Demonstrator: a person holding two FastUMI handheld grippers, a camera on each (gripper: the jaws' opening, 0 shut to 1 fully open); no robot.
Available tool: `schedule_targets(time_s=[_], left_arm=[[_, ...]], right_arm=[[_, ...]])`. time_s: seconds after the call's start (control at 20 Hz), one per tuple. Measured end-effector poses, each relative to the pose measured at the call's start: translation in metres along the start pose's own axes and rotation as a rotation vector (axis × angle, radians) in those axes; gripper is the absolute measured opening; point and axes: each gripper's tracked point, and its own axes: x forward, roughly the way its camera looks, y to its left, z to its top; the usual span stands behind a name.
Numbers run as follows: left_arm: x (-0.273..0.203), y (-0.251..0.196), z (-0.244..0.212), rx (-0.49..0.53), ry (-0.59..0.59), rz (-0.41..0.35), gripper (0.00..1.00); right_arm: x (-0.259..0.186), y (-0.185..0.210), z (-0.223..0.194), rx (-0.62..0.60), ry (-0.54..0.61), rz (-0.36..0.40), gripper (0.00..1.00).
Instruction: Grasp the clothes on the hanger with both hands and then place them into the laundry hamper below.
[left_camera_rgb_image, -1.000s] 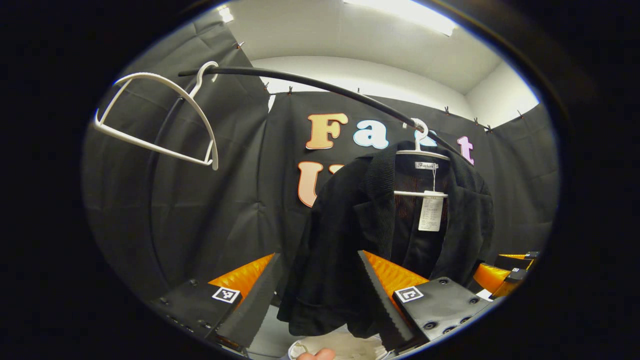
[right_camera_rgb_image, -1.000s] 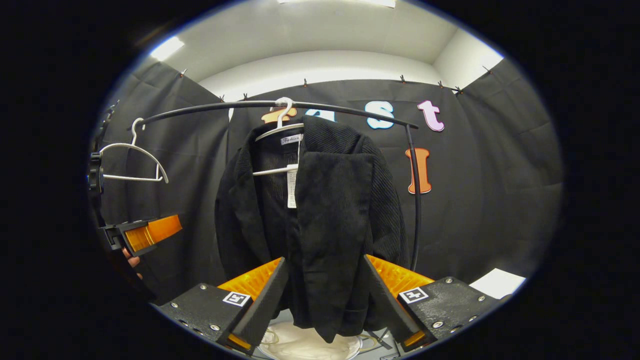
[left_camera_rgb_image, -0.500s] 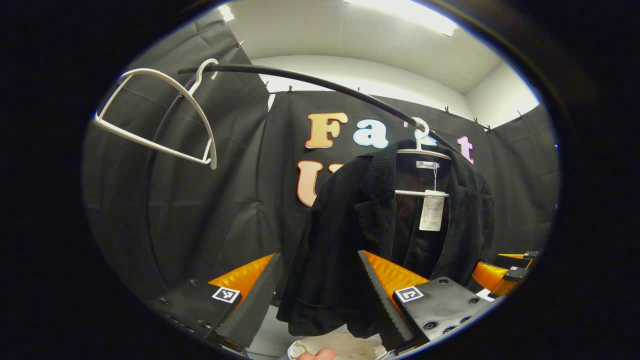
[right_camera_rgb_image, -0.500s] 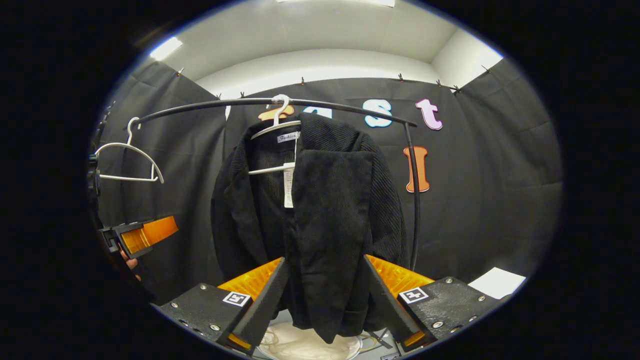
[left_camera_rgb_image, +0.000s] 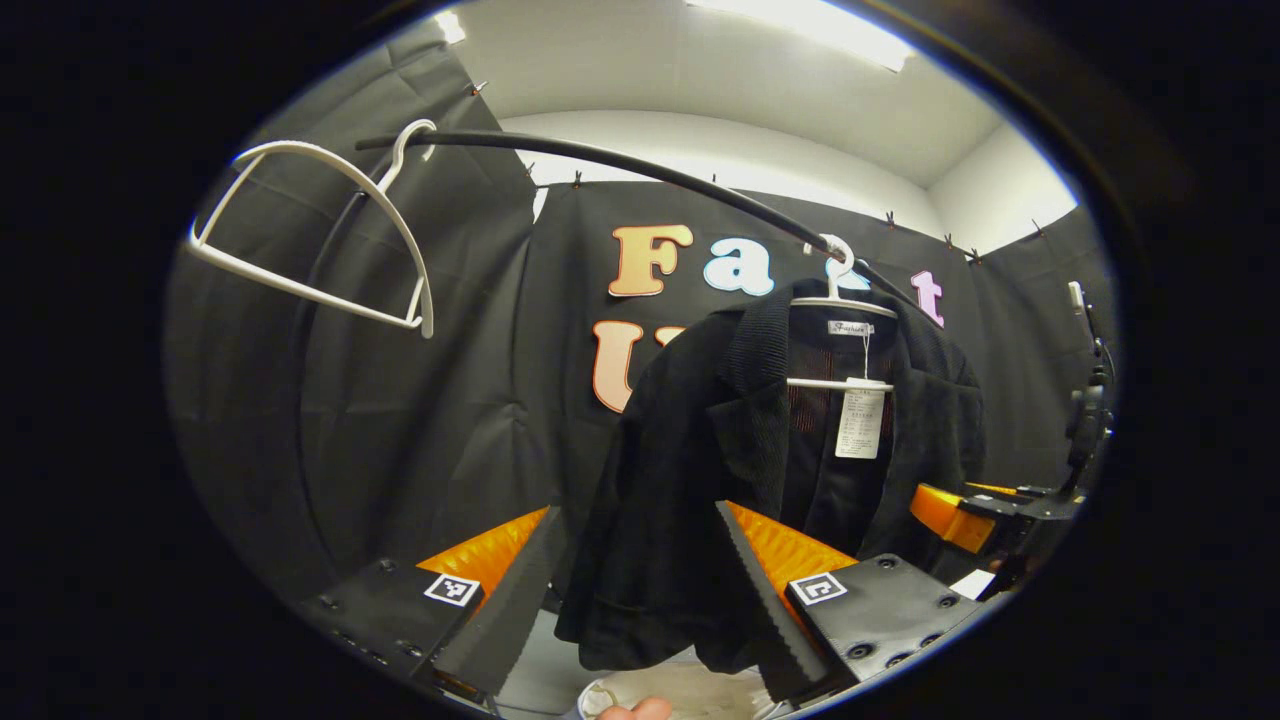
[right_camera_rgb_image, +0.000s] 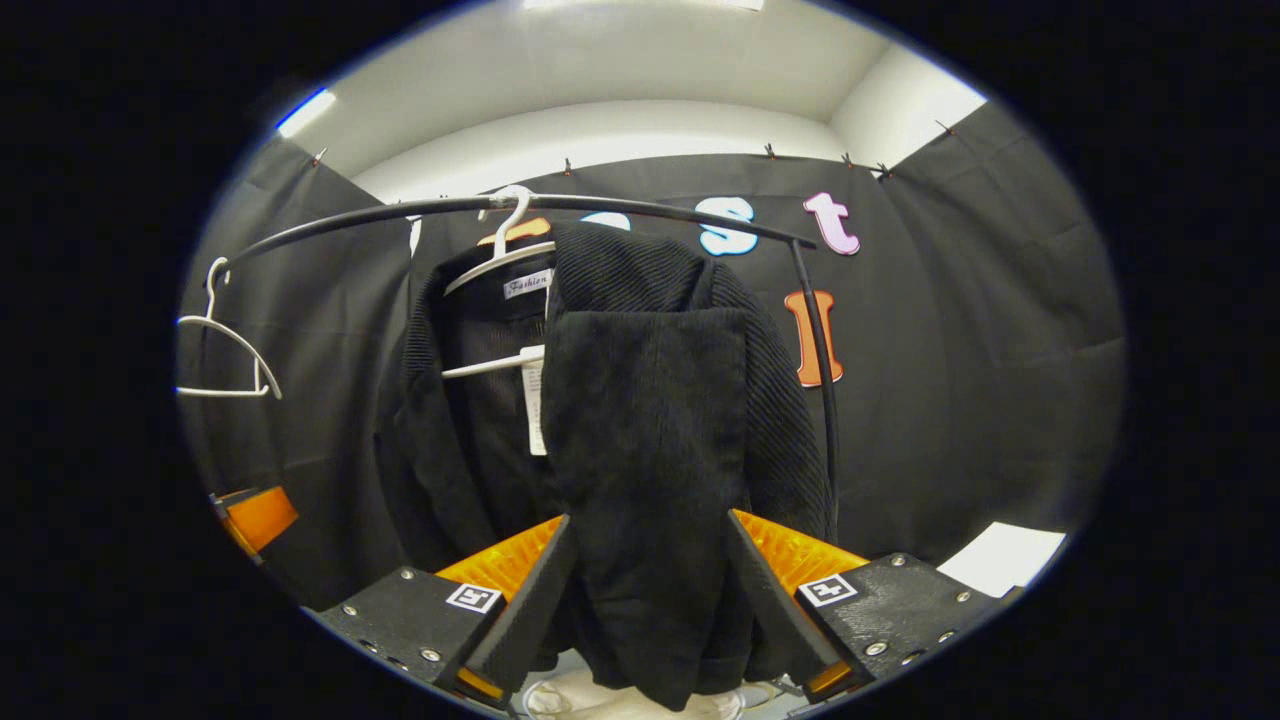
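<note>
- Left gripper view: my left gripper (left_camera_rgb_image: 640, 585) has its jaws wide apart, and the lower left side of the black jacket (left_camera_rgb_image: 700, 470) hangs in the gap between them. I cannot tell from here whether either finger touches the cloth, but nothing is clamped.
- The jacket hangs on a white hanger (left_camera_rgb_image: 845, 300) hooked over a black rail (left_camera_rgb_image: 620, 165), with a white paper tag (left_camera_rgb_image: 860, 420) dangling inside the open front.
- An empty hanger (left_camera_rgb_image: 320, 240) hangs tilted near the left end of the same rail, well apart from the jacket.
- Under the jacket's hem I see the pale rim of the hamper (left_camera_rgb_image: 690, 692), with a fingertip (left_camera_rgb_image: 630, 710) at the very bottom edge.
- Off to the right, beside the jacket's far side, the right gripper (left_camera_rgb_image: 985, 505) shows with an orange finger; its opening is unclear from this angle.
- Right gripper view: my right gripper (right_camera_rgb_image: 650, 590) also has its jaws spread wide. The right front panel of the jacket (right_camera_rgb_image: 640, 450) hangs down between them, unclamped.
- The jacket's hanger (right_camera_rgb_image: 500, 270) hooks on the rail (right_camera_rgb_image: 400, 212), and the rail's upright post (right_camera_rgb_image: 825, 380) stands just right of the jacket.
- The empty hanger (right_camera_rgb_image: 225, 345) sits far left on the rail.
- An orange finger of the left gripper (right_camera_rgb_image: 255, 515) shows at the left edge, below that hanger.
- A pale patch of the hamper (right_camera_rgb_image: 570, 700) shows beneath the hem.
</note>
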Motion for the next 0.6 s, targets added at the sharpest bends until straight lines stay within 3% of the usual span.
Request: schedule_targets(time_s=[0.2, 0.25, 0.3, 0.35, 0.4, 0.45, 0.6], left_arm=[[-0.006, 0.008, -0.002, 0.001, 0.005, 0.012, 0.97], [-0.007, 0.01, -0.003, 0.002, 0.008, 0.017, 0.93], [-0.007, 0.013, -0.004, 0.002, 0.012, 0.023, 0.96], [-0.007, 0.016, -0.005, 0.002, 0.016, 0.028, 0.96], [-0.007, 0.017, -0.006, 0.0, 0.018, 0.031, 0.97], [-0.007, 0.018, -0.006, -0.002, 0.019, 0.034, 0.97], [-0.009, 0.02, -0.004, -0.003, 0.013, 0.039, 0.93]], right_arm=[[0.026, -0.008, 0.003, 0.01, -0.002, -0.013, 0.92], [0.031, -0.007, 0.001, 0.027, 0.011, -0.011, 0.92], [0.033, -0.003, 0.0, 0.051, 0.02, 0.002, 0.93], [0.036, 0.004, -0.001, 0.072, 0.023, 0.017, 1.0], [0.039, 0.007, -0.003, 0.075, 0.029, 0.021, 0.84], [0.043, 0.009, -0.006, 0.065, 0.035, 0.021, 1.0], [0.05, 0.011, -0.008, 0.016, 0.032, 0.004, 1.0]])
